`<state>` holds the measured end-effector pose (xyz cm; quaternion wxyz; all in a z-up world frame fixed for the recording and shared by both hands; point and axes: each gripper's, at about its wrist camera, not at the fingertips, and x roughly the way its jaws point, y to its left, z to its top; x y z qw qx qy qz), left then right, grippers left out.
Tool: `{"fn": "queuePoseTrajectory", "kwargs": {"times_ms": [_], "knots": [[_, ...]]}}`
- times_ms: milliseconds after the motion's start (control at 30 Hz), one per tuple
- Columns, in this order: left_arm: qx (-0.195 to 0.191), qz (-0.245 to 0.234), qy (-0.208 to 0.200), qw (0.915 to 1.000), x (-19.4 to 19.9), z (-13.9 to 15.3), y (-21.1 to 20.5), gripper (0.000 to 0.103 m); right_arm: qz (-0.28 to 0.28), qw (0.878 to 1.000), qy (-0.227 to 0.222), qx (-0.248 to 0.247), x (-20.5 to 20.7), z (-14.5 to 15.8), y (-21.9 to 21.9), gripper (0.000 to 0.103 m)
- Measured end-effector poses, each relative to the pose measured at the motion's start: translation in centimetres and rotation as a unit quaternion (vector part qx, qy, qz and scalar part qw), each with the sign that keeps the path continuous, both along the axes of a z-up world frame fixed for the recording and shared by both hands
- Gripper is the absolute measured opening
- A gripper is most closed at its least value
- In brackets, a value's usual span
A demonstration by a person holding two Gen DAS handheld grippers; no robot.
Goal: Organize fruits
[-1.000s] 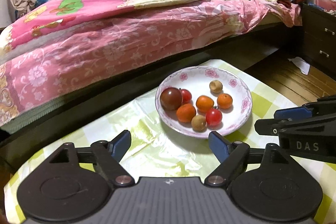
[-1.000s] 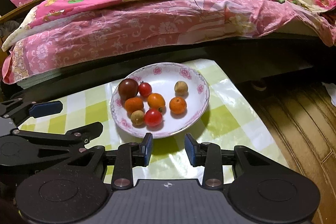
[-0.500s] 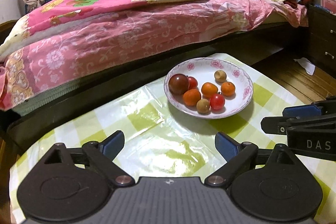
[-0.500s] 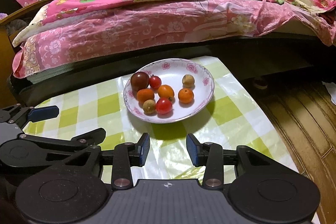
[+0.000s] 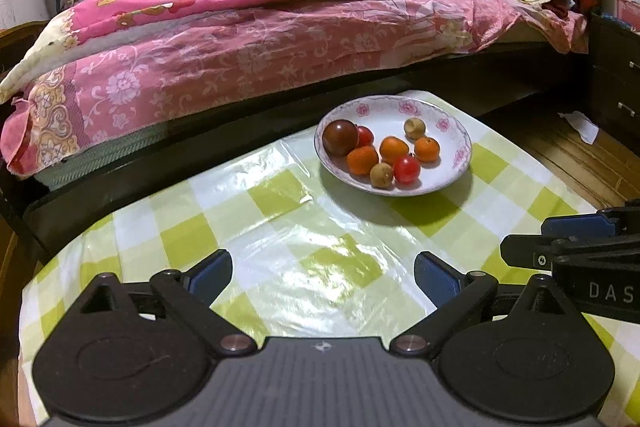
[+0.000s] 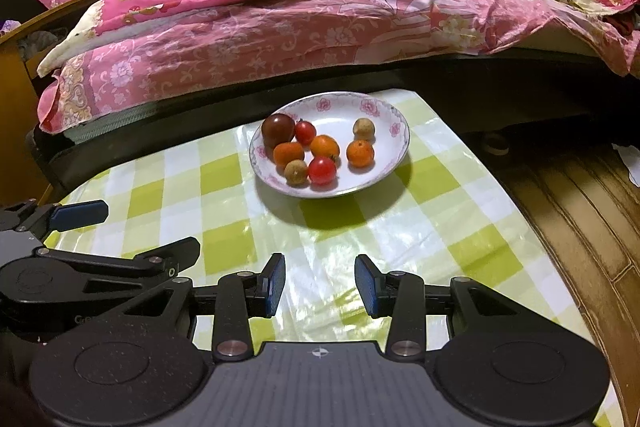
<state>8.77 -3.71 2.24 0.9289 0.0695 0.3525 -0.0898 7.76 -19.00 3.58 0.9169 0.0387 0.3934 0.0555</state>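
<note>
Eight small fruits crowd your flowered plate [image 5: 460, 131] at the checked table's [image 5: 280, 195] far edge, where a clumsy nudge could roll them off (both grippers stand empty, the left gripper [image 5: 323, 273] just spread wide, the right gripper [image 6: 320, 285] narrowly parted)

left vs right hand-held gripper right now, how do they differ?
The left hand-held gripper stands wide open, its jaws having just been opening; the right hand-held gripper shows a narrower gap. Both are empty, hang over the checked tablecloth, and point toward the plate of fruit.
</note>
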Motion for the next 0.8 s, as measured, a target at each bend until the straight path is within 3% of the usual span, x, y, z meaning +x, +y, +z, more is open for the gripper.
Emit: {"fn": "queuePoseTrajectory", "kwargs": {"times_ms": [800], "knots": [[0.004, 0.011, 0.027, 0.9996, -4.0, -0.5, 0.3, 0.103, -0.001, 0.999, 0.026, 0.02, -4.6, -0.2, 0.8, 0.037]]}}
